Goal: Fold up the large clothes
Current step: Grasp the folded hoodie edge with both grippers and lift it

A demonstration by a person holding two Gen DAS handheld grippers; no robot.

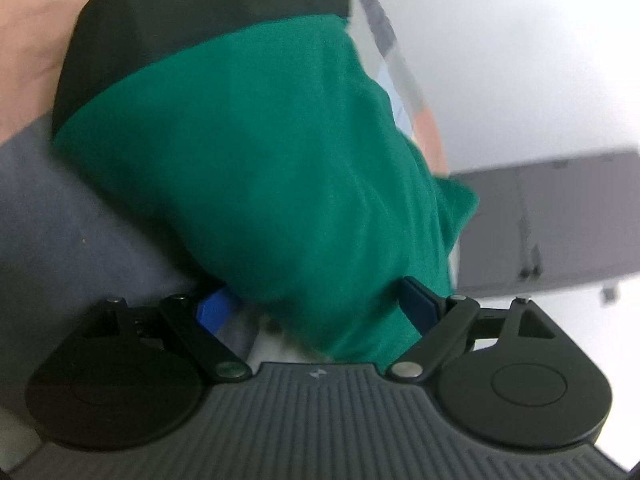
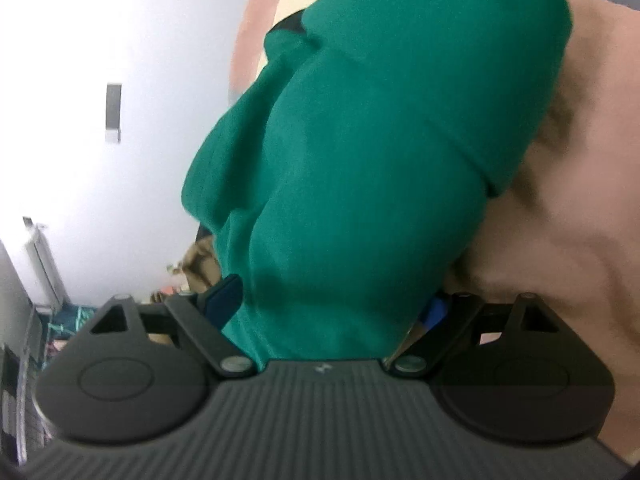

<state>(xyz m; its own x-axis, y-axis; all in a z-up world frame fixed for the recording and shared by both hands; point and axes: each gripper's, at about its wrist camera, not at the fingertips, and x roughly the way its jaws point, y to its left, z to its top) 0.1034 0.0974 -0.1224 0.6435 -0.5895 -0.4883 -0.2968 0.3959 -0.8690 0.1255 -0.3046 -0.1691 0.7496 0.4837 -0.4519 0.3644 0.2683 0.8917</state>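
Green garment (image 1: 256, 168) with a black band (image 1: 132, 40) at 11 o'clock hangs bunched between the left gripper (image 1: 316, 308) fingers (image 1: 214, 310).

No words, no numbers, nothing to read anywhere here. The only mark at all is a tiny pale emblem (image 1: 318, 374) stamped on the ribbed grey body of the left tool, and its twin (image 2: 321, 369) sits in the same spot on the right tool. Both are too small and blurred to make out as letters or a brand. The green cloth (image 1: 256, 168) carries no print or label that shows.
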